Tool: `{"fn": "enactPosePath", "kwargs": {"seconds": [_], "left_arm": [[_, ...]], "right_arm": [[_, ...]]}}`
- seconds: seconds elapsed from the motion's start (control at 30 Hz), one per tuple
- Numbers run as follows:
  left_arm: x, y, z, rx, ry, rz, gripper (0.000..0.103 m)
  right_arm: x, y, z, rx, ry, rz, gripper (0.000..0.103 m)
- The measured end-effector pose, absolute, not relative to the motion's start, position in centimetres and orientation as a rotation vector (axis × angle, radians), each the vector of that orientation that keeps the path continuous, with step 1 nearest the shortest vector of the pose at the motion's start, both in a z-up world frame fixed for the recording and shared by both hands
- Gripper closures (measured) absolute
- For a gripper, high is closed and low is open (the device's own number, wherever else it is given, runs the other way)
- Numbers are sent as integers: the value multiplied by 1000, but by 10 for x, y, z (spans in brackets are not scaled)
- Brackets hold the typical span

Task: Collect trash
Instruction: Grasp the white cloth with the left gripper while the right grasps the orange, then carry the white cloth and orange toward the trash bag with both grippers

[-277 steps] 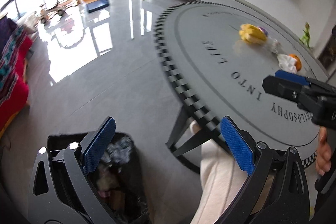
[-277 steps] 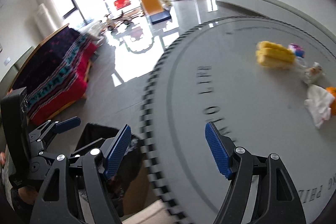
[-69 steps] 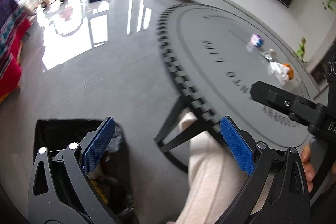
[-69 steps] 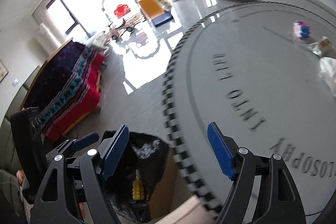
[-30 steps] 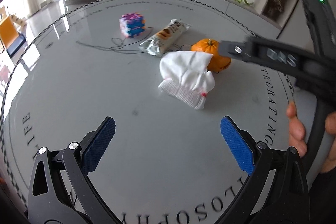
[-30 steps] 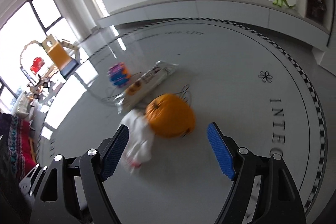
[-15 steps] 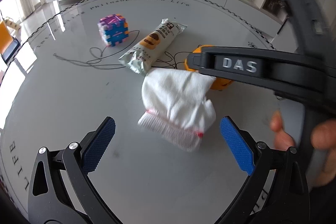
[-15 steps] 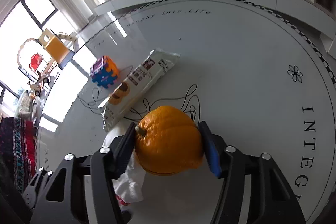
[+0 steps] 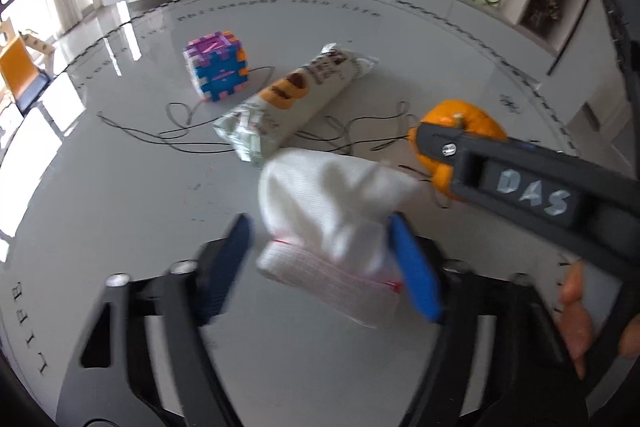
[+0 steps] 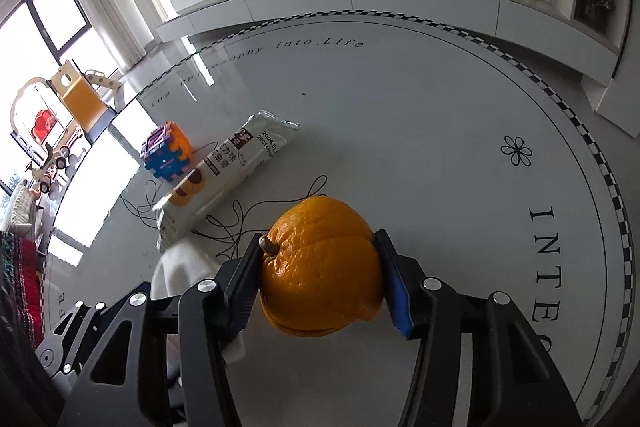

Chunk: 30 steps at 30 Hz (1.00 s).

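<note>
Right wrist view: the orange peel (image 10: 320,267) sits on the round worktop (image 10: 440,131), clenched between both pads of the right tool (image 10: 316,287). Beside it the white sock (image 9: 336,211) lies between the closing jaws of the left tool (image 9: 320,259); the right pad touches, the left is blurred, apparently just clear. Pickup is in hand; next, likely lifting both toward a bin. Snack wrapper (image 9: 296,107) and puzzle cube (image 9: 216,67) remain.

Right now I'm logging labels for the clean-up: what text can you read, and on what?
"DAS": right gripper arm.
"Philosophy into Life": table far edge.
"INTE", cut off: table's right edge.
"LIFE": table's left edge.
"2026.01", then blurred: snack packet; its other print is too small to read.
</note>
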State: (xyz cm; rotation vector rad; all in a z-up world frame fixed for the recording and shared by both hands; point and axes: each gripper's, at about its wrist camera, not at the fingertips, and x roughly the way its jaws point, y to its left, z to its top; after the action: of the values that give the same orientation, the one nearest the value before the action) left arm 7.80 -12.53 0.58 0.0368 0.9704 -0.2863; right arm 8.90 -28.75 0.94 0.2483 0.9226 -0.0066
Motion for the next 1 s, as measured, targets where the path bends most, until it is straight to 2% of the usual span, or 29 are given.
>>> {"fn": "enactPosePath", "kwargs": {"seconds": [0.37,1.0], "left_arm": [[64,-129,14,83,957,-333,81],[-20,-51,56,-15,867,-278,82]], "right_arm": [[74,-274,14,216,927,7,47],[-1,-209,57,164,886,124,47]]}}
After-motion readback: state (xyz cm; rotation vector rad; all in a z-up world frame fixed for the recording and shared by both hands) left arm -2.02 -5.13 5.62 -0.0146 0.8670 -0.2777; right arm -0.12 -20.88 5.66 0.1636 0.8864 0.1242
